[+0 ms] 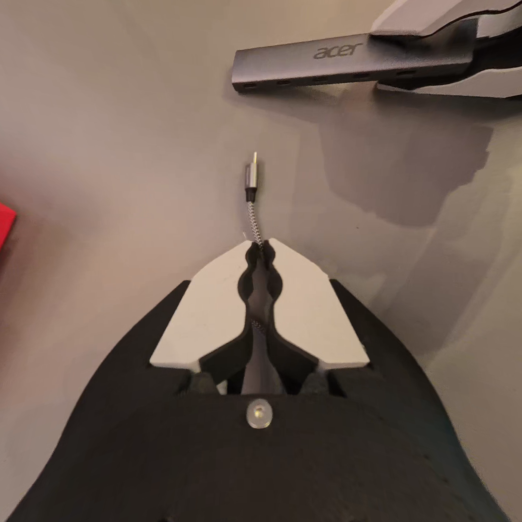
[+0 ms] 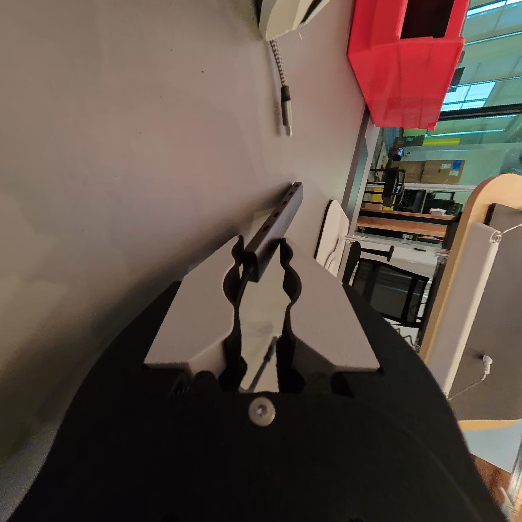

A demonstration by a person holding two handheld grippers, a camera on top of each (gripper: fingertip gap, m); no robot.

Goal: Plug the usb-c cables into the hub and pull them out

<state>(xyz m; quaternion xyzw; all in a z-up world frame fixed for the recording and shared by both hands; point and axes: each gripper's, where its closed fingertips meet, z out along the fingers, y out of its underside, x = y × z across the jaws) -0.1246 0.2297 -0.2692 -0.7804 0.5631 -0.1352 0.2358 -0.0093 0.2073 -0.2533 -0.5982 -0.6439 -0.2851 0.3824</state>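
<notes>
The left gripper (image 1: 259,243) has its white fingers (image 1: 217,296) pinched together on a braided grey-and-white cable (image 1: 253,217). Its silver plug (image 1: 251,176) sticks out just past the fingertips, unplugged and well short of the hub. To the right, the right gripper (image 2: 261,245) is clamped on one end of the slim dark grey hub (image 2: 279,217), whose row of small ports (image 1: 319,80) seems to face the plug. A red bin (image 2: 404,73) sits beyond.
</notes>
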